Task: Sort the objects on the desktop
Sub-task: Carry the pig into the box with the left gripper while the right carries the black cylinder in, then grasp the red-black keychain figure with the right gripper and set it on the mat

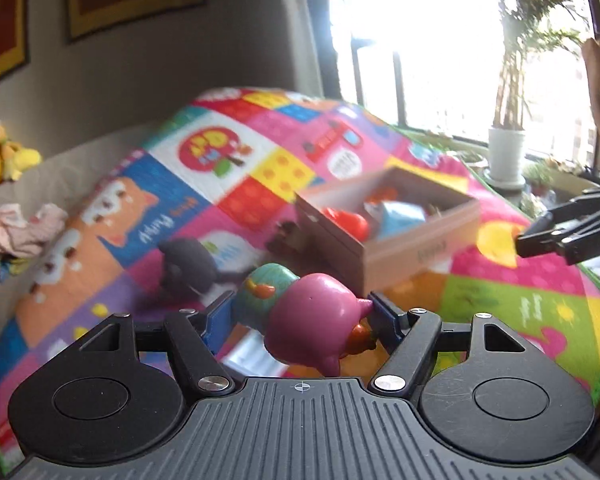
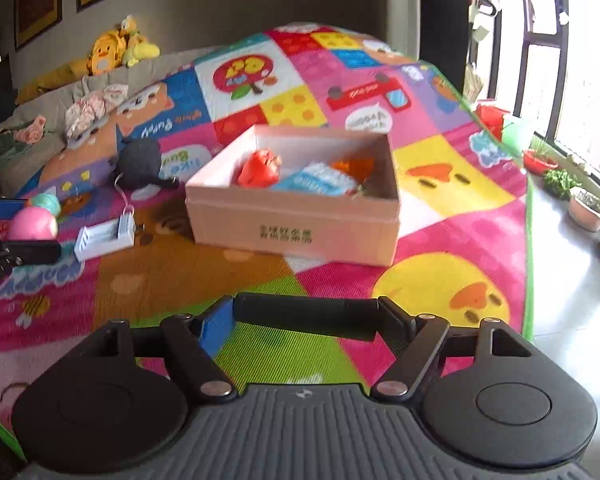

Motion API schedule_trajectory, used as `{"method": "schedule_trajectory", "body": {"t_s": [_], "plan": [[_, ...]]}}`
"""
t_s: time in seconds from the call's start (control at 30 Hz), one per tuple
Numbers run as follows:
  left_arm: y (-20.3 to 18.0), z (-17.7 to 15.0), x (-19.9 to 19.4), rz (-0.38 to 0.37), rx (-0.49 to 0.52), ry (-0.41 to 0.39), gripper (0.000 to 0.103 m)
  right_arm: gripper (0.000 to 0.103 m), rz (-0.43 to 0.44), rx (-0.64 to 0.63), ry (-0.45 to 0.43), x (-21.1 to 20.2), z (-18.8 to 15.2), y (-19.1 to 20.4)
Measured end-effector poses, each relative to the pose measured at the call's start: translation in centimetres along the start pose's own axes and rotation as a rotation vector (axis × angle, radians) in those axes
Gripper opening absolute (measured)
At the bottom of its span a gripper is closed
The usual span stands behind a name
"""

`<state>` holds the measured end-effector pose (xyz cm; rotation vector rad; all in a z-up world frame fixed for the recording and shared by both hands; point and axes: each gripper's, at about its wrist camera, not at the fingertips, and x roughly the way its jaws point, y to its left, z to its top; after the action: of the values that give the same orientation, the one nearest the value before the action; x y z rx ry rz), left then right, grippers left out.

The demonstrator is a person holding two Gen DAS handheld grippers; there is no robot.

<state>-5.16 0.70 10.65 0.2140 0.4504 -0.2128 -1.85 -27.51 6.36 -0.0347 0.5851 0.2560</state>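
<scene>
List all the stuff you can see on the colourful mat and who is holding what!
Play mat: one, many colours, covers the floor.
Box: one, pale pink, open, middle of mat.
Things in the box: red toy, blue-and-white packet, something orange.
Dark round toy: one, black, left of box.
White holder: one, on mat left of box.
Stuffed toys: yellow, far left on the grey cushion.
Potted plants: several, by the window.
Pink-and-teal toy: one, between the left gripper's fingers.
Black cylinder: one, across the right gripper's fingers.
Left gripper: shut on the toy.
Right gripper: shut on the cylinder.
</scene>
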Motion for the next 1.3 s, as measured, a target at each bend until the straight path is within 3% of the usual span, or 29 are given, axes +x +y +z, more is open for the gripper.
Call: {"method": "schedule_trajectory", "body": {"t_s": [0.1,0.23,0.3,0.47,0.6,0.63,0.67,0.7,0.73,0.83,1.0,1.17,1.3], "plan": [[1.4,3.1,-1.1,0.033,-0.024,-0.059,0.076,0.076,-0.009,0.000,-0.118,-2.3,2.7,-0.6],[1.0,5.7,0.2,-0.053,-0.091,-0.055,0.076,0.076,-0.015,-0.036,-0.238,-4.7,5.3,-0.5],[-0.2,6.4,2.0,-0.074,-0.080,-0.047,0.076,0.076,-0.014,-0.049,-0.268,-5.4,5.9,-0.4],[-4.1,7.1,8.7,-0.134,-0.026,0.028,0.076,0.076,-0.015,-0.055,-0.255,-5.1,5.8,-1.1],[-6.7,8.9,13.2,-0.140,0.023,-0.029,0.077,0.076,-0.015,-0.036,-0.207,-3.2,5.3,-2.1],[-7.1,9.5,14.1,-0.133,0.033,-0.052,0.080,0.076,-0.016,-0.028,-0.193,-2.6,5.5,-2.4],[-7.3,9.9,15.1,-0.125,0.038,-0.055,0.092,0.076,-0.019,-0.020,-0.180,-2.0,5.6,-2.7],[-7.3,10.3,16.1,-0.126,0.031,-0.039,0.097,0.076,-0.024,-0.014,-0.169,-1.5,5.8,-2.9],[-7.0,10.3,16.8,-0.130,0.011,-0.025,0.097,0.076,-0.026,-0.010,-0.162,-1.1,5.9,-3.0],[-4.9,8.4,16.9,-0.132,-0.068,0.031,0.097,0.076,-0.026,-0.011,-0.156,-0.2,6.1,-3.3],[-3.2,2.7,13.9,-0.080,-0.062,0.086,0.098,0.076,0.009,0.014,-0.125,2.3,7.0,-3.2],[-1.3,-0.3,11.4,-0.031,-0.102,0.116,0.100,0.076,0.068,0.075,-0.094,6.7,11.4,-2.7],[0.0,-1.3,9.9,-0.009,-0.143,0.100,0.101,0.079,0.022,0.055,-0.101,11.5,16.0,-1.4]]}}
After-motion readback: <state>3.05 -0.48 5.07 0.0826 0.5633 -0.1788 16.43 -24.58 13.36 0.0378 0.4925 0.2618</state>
